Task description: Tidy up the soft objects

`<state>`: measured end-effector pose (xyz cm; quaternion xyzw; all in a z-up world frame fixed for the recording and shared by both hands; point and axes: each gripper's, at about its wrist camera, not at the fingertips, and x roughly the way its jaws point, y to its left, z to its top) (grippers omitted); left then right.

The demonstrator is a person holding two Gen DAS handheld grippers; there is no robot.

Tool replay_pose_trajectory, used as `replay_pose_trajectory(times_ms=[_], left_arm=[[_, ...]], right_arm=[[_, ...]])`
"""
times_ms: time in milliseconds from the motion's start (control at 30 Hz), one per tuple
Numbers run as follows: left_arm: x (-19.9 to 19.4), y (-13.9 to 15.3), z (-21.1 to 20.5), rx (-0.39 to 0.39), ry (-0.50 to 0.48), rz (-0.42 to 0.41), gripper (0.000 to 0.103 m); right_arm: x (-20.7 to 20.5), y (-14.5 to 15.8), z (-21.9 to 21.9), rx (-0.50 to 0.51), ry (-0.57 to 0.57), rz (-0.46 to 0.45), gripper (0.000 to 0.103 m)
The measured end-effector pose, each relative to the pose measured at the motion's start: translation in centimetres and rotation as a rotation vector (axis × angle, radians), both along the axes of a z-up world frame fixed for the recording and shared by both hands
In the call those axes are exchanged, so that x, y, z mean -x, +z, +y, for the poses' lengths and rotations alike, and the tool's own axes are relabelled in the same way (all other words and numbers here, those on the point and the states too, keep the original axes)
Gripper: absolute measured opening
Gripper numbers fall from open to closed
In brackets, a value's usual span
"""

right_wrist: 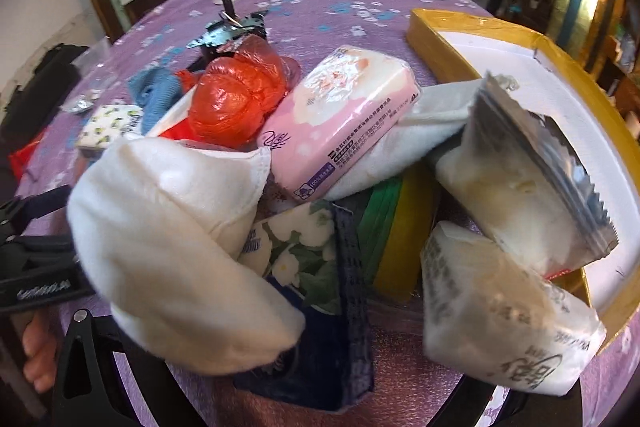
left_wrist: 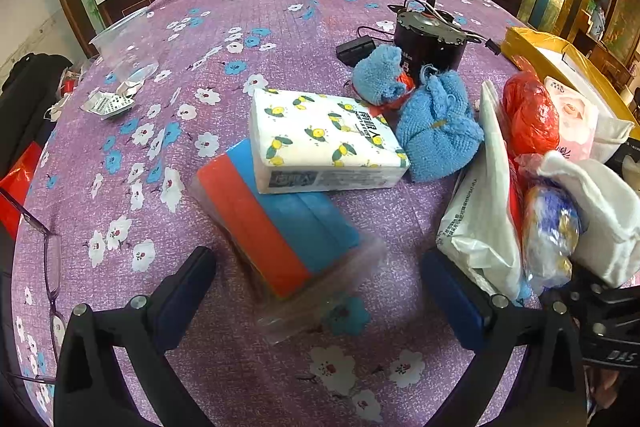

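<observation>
Sponge pack point(left_wrist: 280, 223): on the cloth point(left_wrist: 240, 27) between the wide-open left gripper point(left_wrist: 316, 291), partly under the tissue pack point(left_wrist: 324, 139); likely light, squashy, slippery film, best pinched across its near end; bare cloth left, pile point(left_wrist: 532, 187) crowding right; right gripper's state untellable.

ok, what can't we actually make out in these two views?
- Right gripper: in the right wrist view the white cloth and white packets cover its fingers; open or shut unknown.
- Green-yellow pack, right wrist view: mostly buried under the pink tissue pack and cloth.
- Sponge pack, left wrist view: motion-blurred, far end under the lemon tissue pack.
- Glasses, left wrist view: cut off by the left edge.
</observation>
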<state>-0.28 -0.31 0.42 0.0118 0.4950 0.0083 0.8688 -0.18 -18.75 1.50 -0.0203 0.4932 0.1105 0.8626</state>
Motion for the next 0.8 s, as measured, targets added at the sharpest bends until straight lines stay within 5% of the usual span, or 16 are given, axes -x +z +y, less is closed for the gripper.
replay_pose_trajectory(times_ms=[67,433,567,700,800], left_arm=[[0.0,0.0,0.0,0.0,0.001,-0.001,0.103],[0.0,0.0,0.0,0.001,0.0,0.0,0.103],[0.0,-0.1,0.0,0.005,-0.002,0.008,0.103],[0.2,0.0,0.1,0.011,-0.002,0.004,0.103],[0.2,0.0,0.0,0.008,-0.002,0.005,0.103]], right_arm=[[0.3,-0.2,0.3,0.066,0.053,0.003,0.103],[0.7,0.0,-0.7,0.055,0.184,0.034,0.103],[3.5,1.1,-1.4,0.031,0.373,-0.005,0.099],[6.0,3.4,-2.9,-0.08,0.536,-0.008,0.07],[6.7,5.2,-4.4,-0.194,0.607,-0.039,0.07]])
